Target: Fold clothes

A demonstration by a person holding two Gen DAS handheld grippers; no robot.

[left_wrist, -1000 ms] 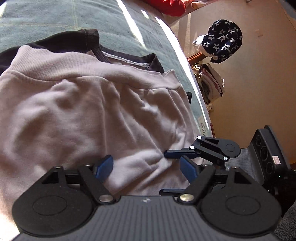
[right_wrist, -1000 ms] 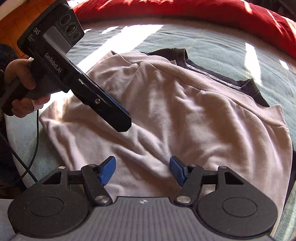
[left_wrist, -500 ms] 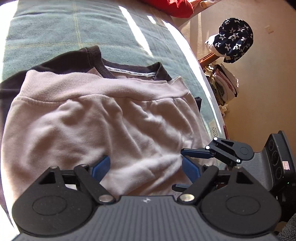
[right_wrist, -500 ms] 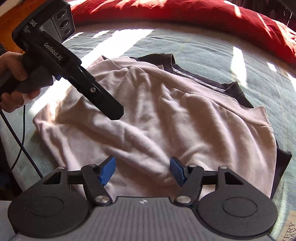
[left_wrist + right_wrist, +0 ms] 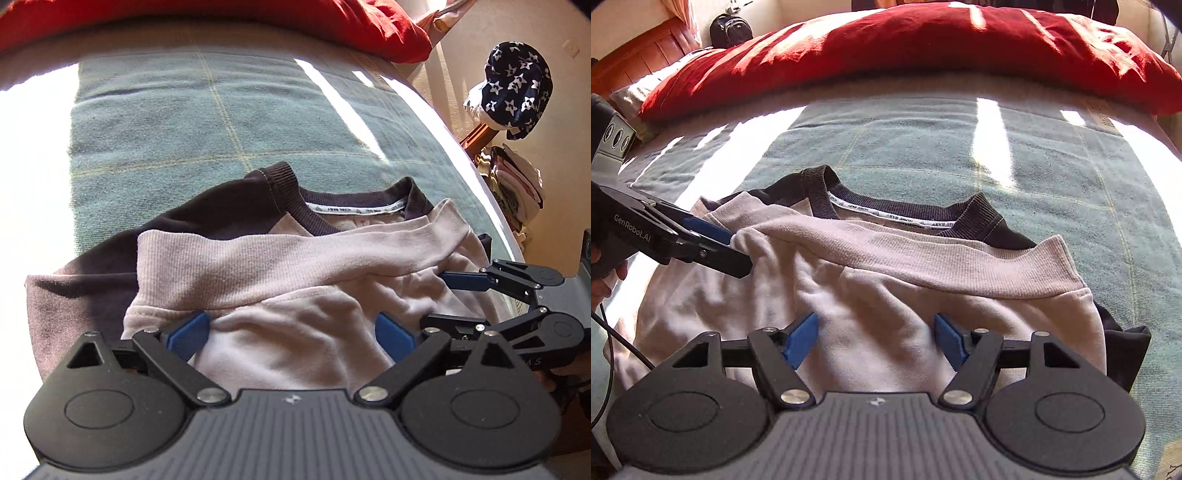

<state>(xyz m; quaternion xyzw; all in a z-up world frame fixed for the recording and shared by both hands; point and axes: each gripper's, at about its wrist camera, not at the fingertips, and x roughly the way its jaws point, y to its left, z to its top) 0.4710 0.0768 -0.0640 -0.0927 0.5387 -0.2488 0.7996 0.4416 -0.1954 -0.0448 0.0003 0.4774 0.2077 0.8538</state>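
A pale pink sweatshirt (image 5: 303, 295) (image 5: 886, 288) with a dark collar (image 5: 905, 210) and dark sleeves lies folded on the bed, its ribbed hem (image 5: 280, 266) up near the collar. My left gripper (image 5: 291, 336) hovers over the fold's left part. Its jaws are opening, with cloth below them and none pinched. In the right wrist view the left gripper (image 5: 733, 249) sits at the hem's left corner. My right gripper (image 5: 875, 339) (image 5: 445, 301) stands over the right part, its jaws opening and its pads clear of the cloth.
A green checked blanket (image 5: 1034, 166) covers the bed, with a red pillow (image 5: 923, 48) across the far end. Right of the bed hang a star-patterned cloth (image 5: 517, 85) and a pile of clothes (image 5: 517, 184). A wooden headboard (image 5: 635, 62) and a cable (image 5: 613, 332) lie to the left.
Both views have swung up, so more blanket and the red pillow show. The left gripper has dropped to the hem's left corner and its jaws have widened; the right gripper has shifted and its jaws have widened slightly.
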